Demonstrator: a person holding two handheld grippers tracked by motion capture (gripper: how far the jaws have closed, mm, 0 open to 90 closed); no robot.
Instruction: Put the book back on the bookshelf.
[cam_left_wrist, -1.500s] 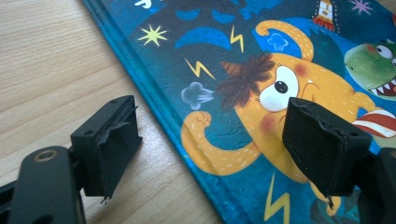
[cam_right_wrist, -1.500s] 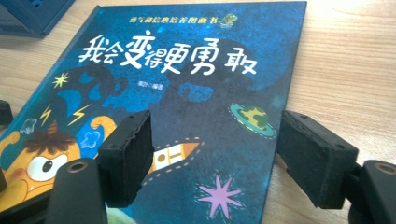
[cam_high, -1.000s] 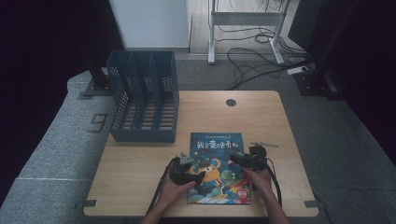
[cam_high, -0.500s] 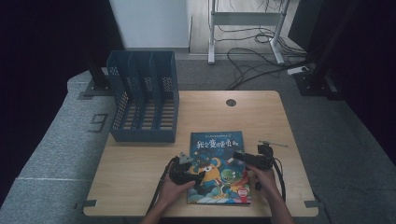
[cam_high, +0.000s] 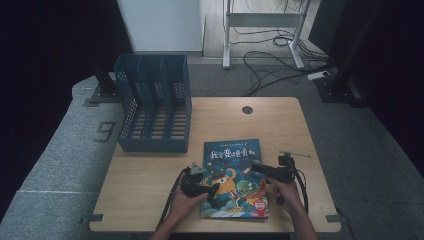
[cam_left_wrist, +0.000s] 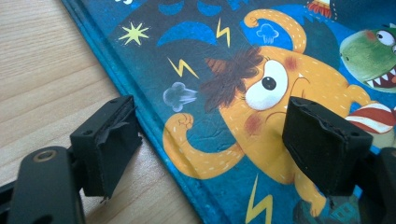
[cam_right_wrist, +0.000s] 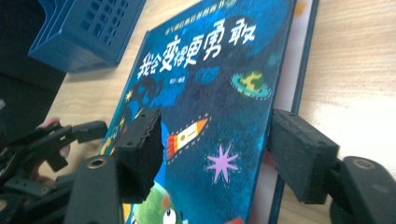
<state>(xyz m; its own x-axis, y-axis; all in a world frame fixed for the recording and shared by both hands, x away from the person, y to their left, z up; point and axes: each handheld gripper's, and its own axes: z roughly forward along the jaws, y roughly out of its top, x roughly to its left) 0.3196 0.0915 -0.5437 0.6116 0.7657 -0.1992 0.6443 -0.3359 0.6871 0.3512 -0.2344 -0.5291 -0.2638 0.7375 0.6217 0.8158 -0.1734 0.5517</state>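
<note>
The picture book (cam_high: 233, 179) lies flat on the worktop (cam_high: 280, 122), near its front edge. Behind it to the left stands the file rack (cam_high: 153, 110), at the worktop's back left corner. The left tool (cam_high: 206, 189) sits over the book's left edge, the right tool (cam_high: 260, 169) over its right edge.

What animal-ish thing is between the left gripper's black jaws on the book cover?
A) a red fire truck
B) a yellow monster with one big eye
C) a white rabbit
B: in the left gripper view, the book shows a yellow one-eyed monster between the left gripper jaws.
</note>
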